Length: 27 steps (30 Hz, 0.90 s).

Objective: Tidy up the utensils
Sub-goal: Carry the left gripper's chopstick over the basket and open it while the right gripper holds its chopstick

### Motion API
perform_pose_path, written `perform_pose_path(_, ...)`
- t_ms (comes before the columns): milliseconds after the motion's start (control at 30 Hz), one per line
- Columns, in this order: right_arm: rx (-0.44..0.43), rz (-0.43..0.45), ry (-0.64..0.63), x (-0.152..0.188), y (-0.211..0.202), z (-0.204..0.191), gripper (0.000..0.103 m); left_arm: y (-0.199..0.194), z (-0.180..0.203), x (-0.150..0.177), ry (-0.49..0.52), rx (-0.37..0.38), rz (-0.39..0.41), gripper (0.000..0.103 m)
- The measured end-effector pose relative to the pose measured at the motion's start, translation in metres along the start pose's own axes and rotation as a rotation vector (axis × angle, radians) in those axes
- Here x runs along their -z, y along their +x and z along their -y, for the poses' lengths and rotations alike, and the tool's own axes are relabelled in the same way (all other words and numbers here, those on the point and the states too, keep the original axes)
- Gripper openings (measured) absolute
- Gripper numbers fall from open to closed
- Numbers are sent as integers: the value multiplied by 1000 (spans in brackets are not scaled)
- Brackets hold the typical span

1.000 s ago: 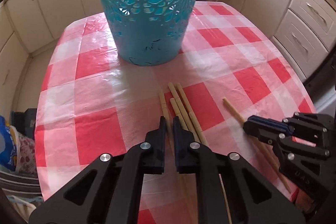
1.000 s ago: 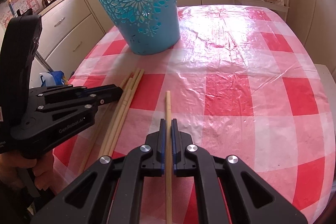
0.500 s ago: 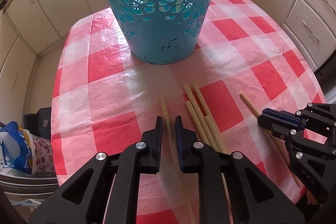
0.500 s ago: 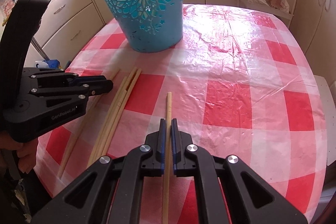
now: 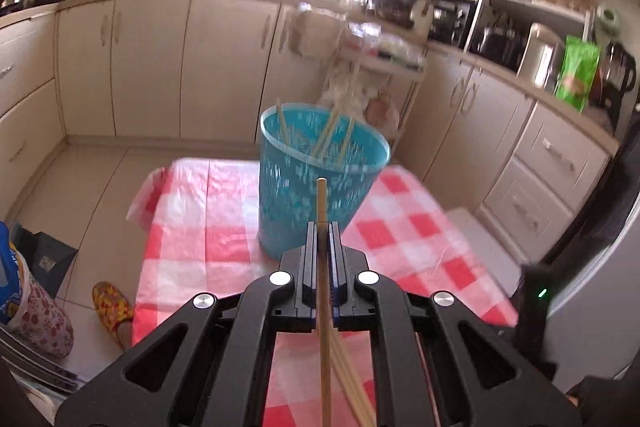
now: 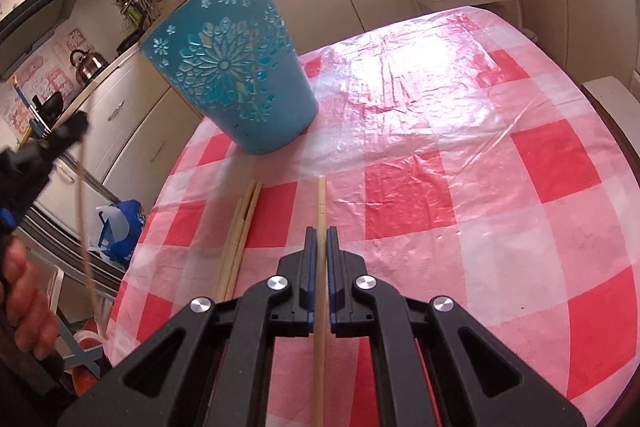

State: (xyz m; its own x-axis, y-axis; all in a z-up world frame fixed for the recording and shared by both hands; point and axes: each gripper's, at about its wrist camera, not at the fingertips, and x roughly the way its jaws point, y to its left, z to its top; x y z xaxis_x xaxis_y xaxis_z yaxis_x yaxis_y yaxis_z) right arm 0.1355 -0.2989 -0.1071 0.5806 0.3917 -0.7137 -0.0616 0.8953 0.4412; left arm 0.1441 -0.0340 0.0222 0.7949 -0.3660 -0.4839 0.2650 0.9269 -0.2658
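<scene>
Left wrist view: high, shallow downward tilt, basket [image 5: 320, 179] at 12 o'clock. Right wrist view: low, near tabletop [image 6: 460, 163], basket at 11 o'clock. Both share basket, tabletop.

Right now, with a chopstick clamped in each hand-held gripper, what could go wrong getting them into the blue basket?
The left hand-held gripper holds its chopstick below the blue basket rim; it could knock the light basket over. The right chopstick sits beside three loose chopsticks near the table edge; they might roll off.

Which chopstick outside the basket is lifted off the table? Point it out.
The chopstick clamped in the left gripper, raised before the blue basket. The right gripper's chopstick and the loose bundle lie on the tablecloth.
</scene>
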Motion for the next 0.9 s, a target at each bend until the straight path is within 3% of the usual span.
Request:
perform_pose_path(167, 4, 18, 18, -3, -4, 2, 6, -44, 0, -50, -67, 35, 254, 5)
perform_pose_path(367, 1, 23, -7, -2, -6, 1, 6, -45, 3, -94, -120, 23, 417, 5)
perform_pose_path(667, -28, 42, 4, -1, -10, 5, 6, 5, 10, -137, -141, -65, 517, 5)
perform_pose_path(900, -55, 43, 21, -2, -11, 9, 6, 54, 1, -138, -159, -157, 536, 5)
